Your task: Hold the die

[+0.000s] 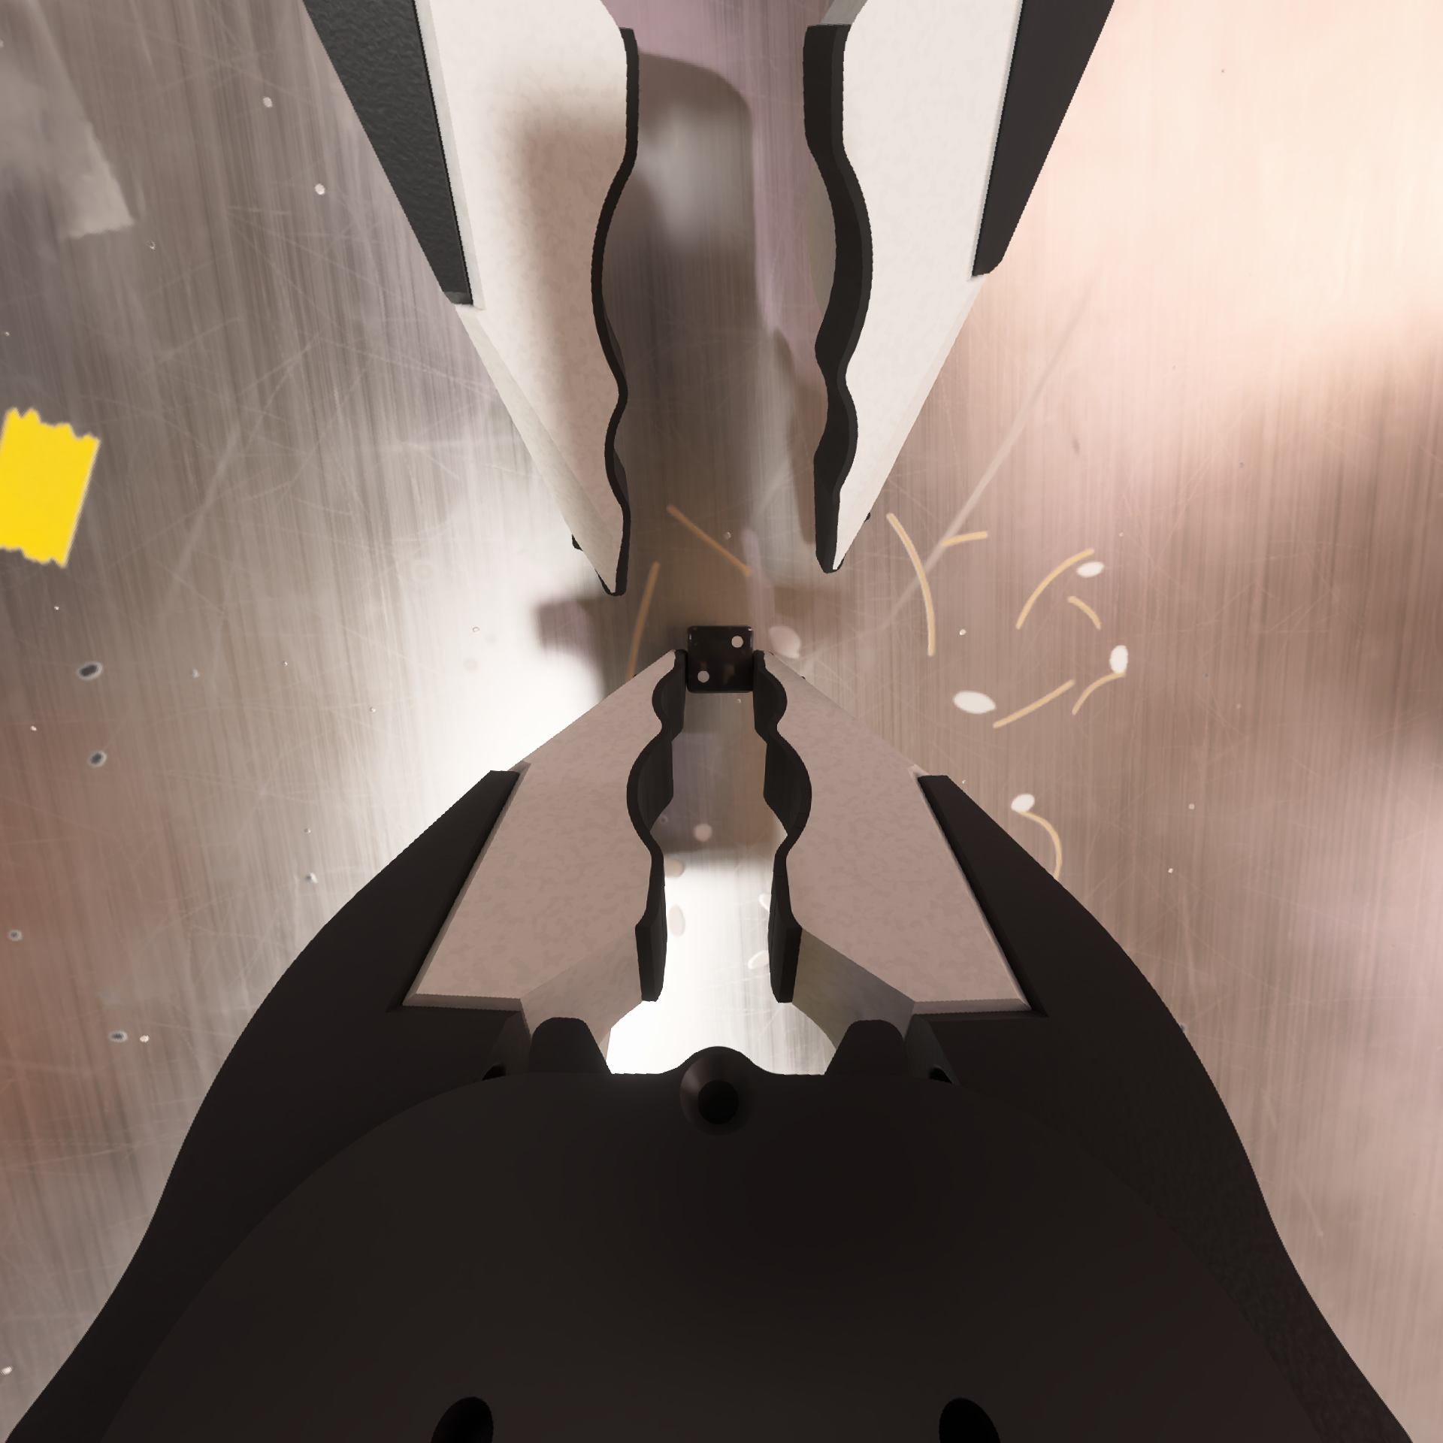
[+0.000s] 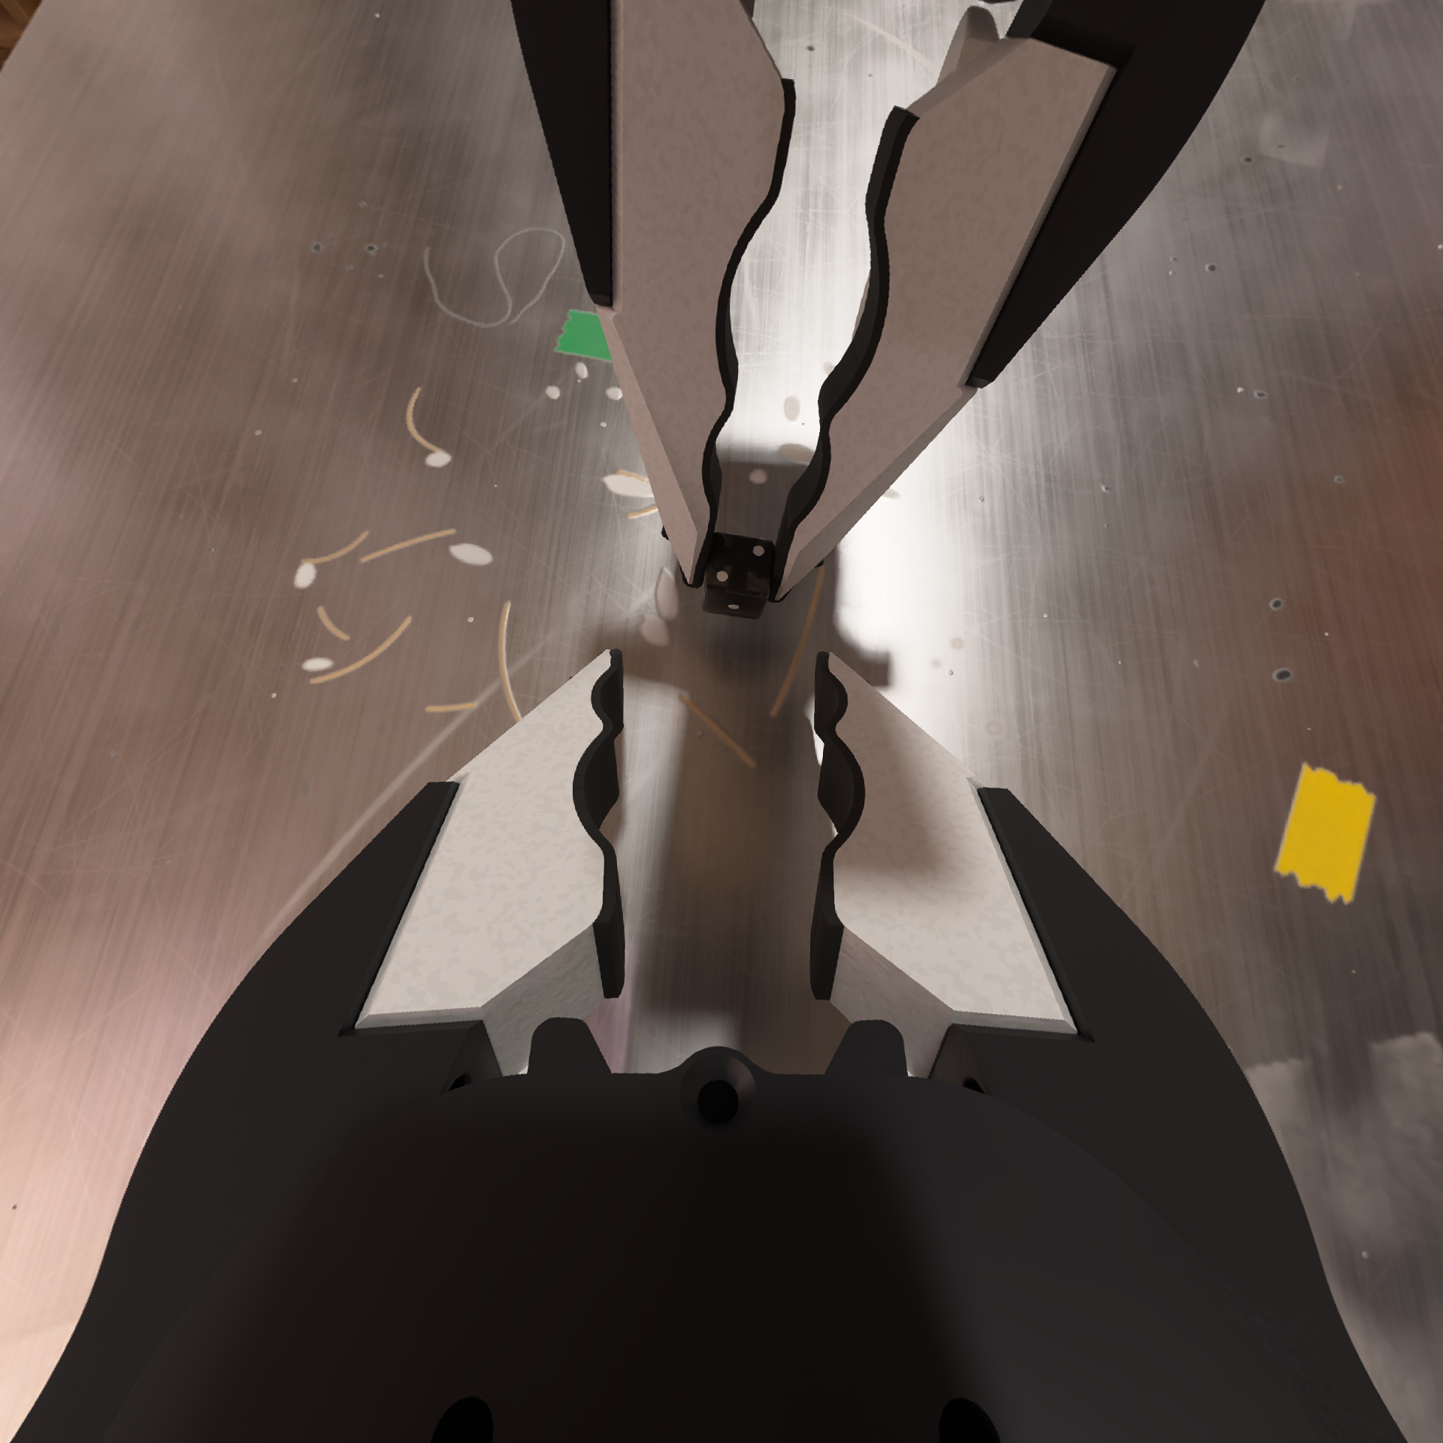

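The die (image 1: 720, 660) is small and black with white pips. My left gripper (image 1: 719, 664) is shut on it at the fingertips, above a brushed metal table (image 1: 312, 703). In the right wrist view the die (image 2: 738, 576) shows pinched between the left gripper's tips (image 2: 736, 582), which come in from the top. My right gripper (image 2: 717, 664) is open and empty, its tips a short way in front of the die, facing it. In the left wrist view the right gripper (image 1: 720, 578) comes in from the top, its jaws apart just beyond the die.
The scratched metal table bears a yellow tape piece (image 1: 47, 488), also in the right wrist view (image 2: 1326, 843), a green scrap (image 2: 584, 340), thin tan strands (image 1: 913, 578) and pale flecks (image 2: 470, 554). A wooden strip shows at the top left corner (image 2: 16, 23).
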Controlling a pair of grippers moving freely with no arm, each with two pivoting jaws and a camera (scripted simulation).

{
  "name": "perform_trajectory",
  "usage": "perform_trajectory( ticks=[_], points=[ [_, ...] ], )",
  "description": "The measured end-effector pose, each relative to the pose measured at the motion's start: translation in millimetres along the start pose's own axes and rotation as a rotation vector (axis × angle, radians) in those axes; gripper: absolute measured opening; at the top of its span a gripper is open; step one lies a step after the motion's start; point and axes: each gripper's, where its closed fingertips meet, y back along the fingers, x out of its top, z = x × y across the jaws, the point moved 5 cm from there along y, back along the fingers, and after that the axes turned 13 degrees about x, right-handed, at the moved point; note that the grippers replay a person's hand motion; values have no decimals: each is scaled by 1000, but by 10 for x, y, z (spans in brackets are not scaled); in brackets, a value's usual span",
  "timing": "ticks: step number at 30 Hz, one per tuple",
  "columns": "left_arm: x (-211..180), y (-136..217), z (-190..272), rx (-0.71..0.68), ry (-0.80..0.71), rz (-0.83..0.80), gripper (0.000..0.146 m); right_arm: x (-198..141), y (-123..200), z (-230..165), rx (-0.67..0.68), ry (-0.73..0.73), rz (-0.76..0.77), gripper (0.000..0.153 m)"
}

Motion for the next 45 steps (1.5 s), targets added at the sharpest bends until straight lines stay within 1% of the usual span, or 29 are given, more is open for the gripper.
perform_trajectory(
  ticks=[12,23,26,29,31,33,35,39,42,45],
  points=[
    [-78,48,64,-14,15,-17,16,48,-71,-46,14,17,24,49],
    [-128,72,91,-31,58,3,16,73,-94,-68,27,14,47,49],
    [-115,67,79,-9,44,-20,16,96,-119,-54,5,25,21,50],
    [-84,62,97,8,28,-47,16,123,-136,-64,-24,51,-40,51],
    [-65,58,117,3,23,-54,16,133,-146,-56,-41,45,-80,61],
    [-61,60,116,-3,25,-53,16,125,-121,-35,-67,39,-105,65],
    [-67,55,112,-9,55,-49,16,117,-110,-32,-65,2,-122,65],
    [-73,40,151,-16,63,3,16,102,-188,-83,-53,-20,-149,61],
    [-89,40,155,-19,76,23,16,105,-214,-70,-31,-10,-167,61],
    [-100,44,173,23,35,17,16,95,-206,-64,-19,6,-164,60]
  ],
)
